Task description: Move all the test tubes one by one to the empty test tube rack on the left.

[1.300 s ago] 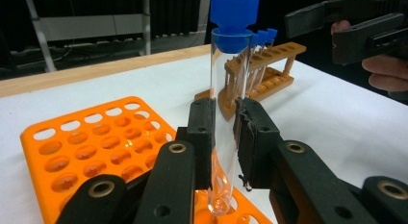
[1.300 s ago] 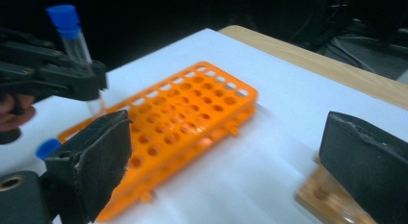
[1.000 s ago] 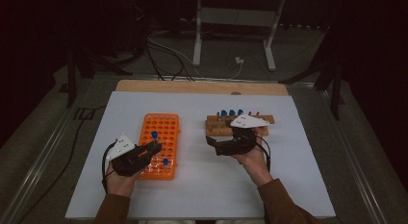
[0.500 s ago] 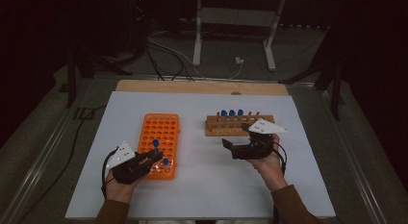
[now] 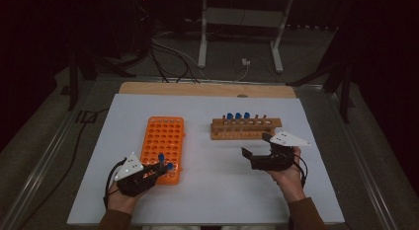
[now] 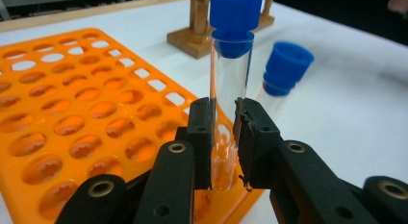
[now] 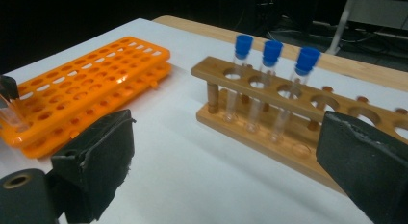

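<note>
Your left hand-held gripper (image 6: 223, 137) clamps a blue-capped tube (image 6: 230, 75) at the orange rack's (image 5: 161, 141) near corner, so ease it straight down into a hole while your right hand-held gripper (image 5: 258, 158) waits wide and empty beside the wooden rack (image 5: 244, 129).

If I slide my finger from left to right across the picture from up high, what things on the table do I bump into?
Left gripper → orange rack → wooden rack → right gripper.
</note>
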